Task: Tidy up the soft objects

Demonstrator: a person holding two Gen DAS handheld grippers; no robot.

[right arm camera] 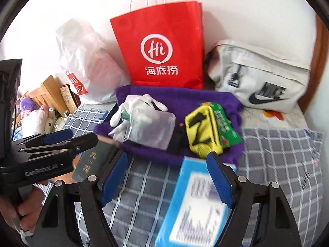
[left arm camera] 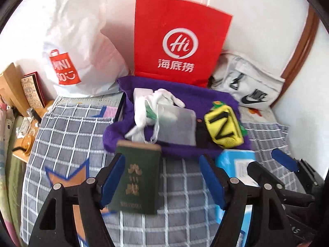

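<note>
Nearest, the left gripper (left arm camera: pixel 162 177) has its blue pads spread wide, with a dark green booklet (left arm camera: pixel 135 177) lying between them against the left pad; I cannot tell whether that pad actually touches it. The right gripper (right arm camera: pixel 167 177) is likewise spread apart, and a light blue packet (right arm camera: pixel 197 205) lies on the checked bedcover (right arm camera: pixel 277 160) between its fingers, close to the right pad and blurred. In the right wrist view the left gripper shows from the side at the left edge, over the green booklet.

Just beyond both, a purple cloth (left arm camera: pixel 176 94) is spread on the bed. On it, to the left, sits a white plastic bag (left arm camera: pixel 144 107) with white gloves (left arm camera: pixel 170 96) on a grey pouch (left arm camera: pixel 176 127). To the right lies a yellow pouch (left arm camera: pixel 224 127) with black straps, and a green snack packet (right arm camera: pixel 226 123) beside it.

Farther back against the white wall stand a white Miniso bag (left arm camera: pixel 78 51) on the left, a red paper bag (left arm camera: pixel 178 41) in the middle, and a white Nike bag (right arm camera: pixel 261 78) on the right.
</note>
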